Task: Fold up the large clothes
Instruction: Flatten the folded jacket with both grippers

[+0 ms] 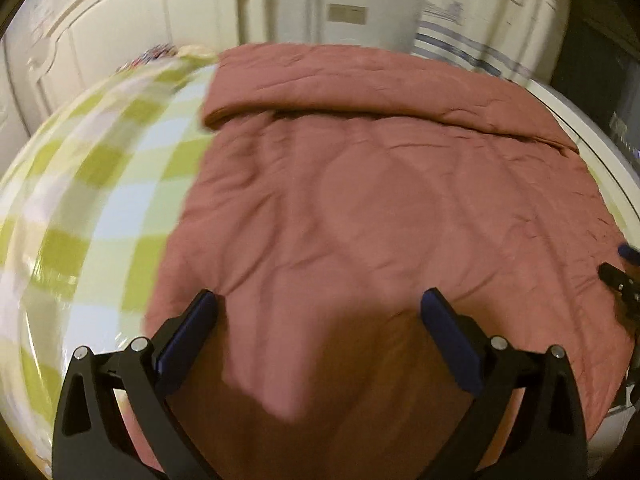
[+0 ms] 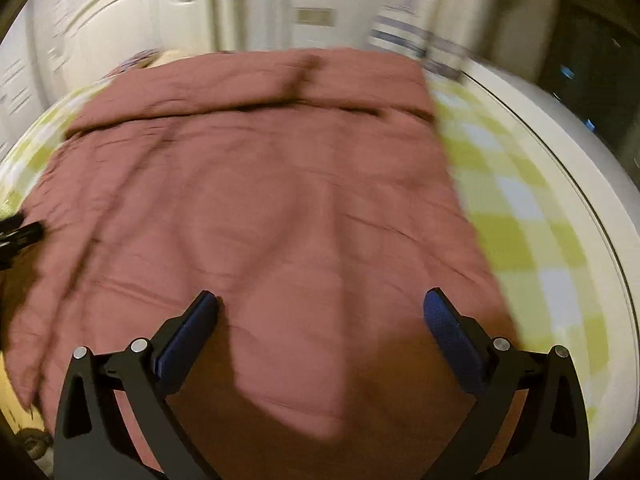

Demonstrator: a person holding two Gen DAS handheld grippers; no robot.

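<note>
A large dusty-pink quilted blanket [image 1: 380, 184] lies spread on a bed with a green-and-white checked sheet [image 1: 100, 200]. Its far edge is folded back into a thick band [image 1: 360, 80]. My left gripper [image 1: 320, 308] hovers open over the blanket's near left part, nothing between its blue pads. My right gripper [image 2: 320, 308] hovers open over the same blanket [image 2: 260, 184] nearer its right edge, also holding nothing. In the left wrist view, the right gripper's tip [image 1: 624, 272] shows at the far right. The left gripper's tip [image 2: 20, 232] shows at the left edge of the right wrist view. Both views are motion-blurred.
White wardrobe doors [image 1: 120, 32] stand behind the bed on the left. A striped cloth [image 1: 460, 48] hangs beyond the far right corner. The white bed frame [image 2: 580, 152] curves along the right side, with the checked sheet [image 2: 520, 208] bare beside the blanket.
</note>
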